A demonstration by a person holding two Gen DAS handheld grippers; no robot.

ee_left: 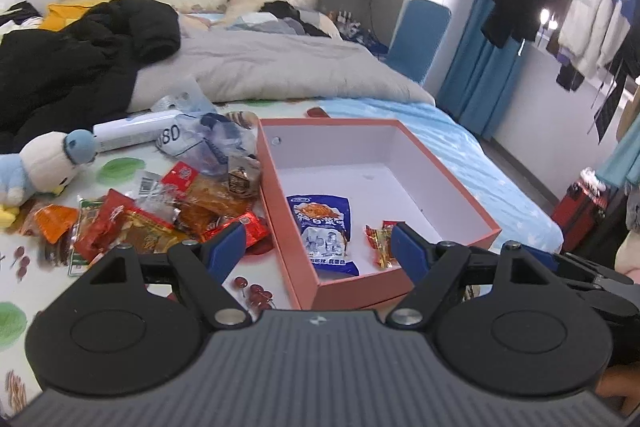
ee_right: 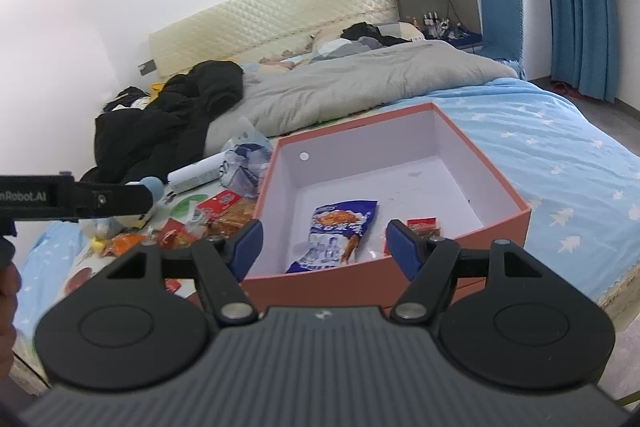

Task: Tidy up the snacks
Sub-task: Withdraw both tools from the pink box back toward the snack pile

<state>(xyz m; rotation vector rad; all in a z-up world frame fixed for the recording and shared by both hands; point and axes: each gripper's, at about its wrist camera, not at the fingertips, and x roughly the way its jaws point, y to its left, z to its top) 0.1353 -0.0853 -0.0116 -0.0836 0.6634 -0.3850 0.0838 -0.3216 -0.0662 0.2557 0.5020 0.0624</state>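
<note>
An open orange box (ee_left: pixel 276 211) (ee_right: pixel 500 223) with a white inside lies on the bed. In it lie a blue snack packet (ee_left: pixel 326 231) (ee_right: pixel 340 231) and a small red snack packet (ee_left: pixel 380 241) (ee_right: pixel 422 225). A heap of red and orange snack packets (ee_left: pixel 160 215) (ee_right: pixel 208 219) lies left of the box. My left gripper (ee_left: pixel 318 247) is open and empty, above the box's near left corner. My right gripper (ee_right: pixel 324 243) is open and empty, above the box's near wall. The left gripper's arm (ee_right: pixel 72 197) shows at the left of the right wrist view.
A plush toy (ee_left: pixel 44 163) (ee_right: pixel 120 223), a white tube (ee_left: pixel 136 133) (ee_right: pixel 196 175) and a clear plastic bag (ee_left: pixel 208 143) (ee_right: pixel 244 163) lie left of the box. A grey duvet (ee_left: pixel 280 67) and black jacket (ee_left: pixel 80 59) lie behind. A blue chair (ee_left: pixel 420 35) stands beside the bed.
</note>
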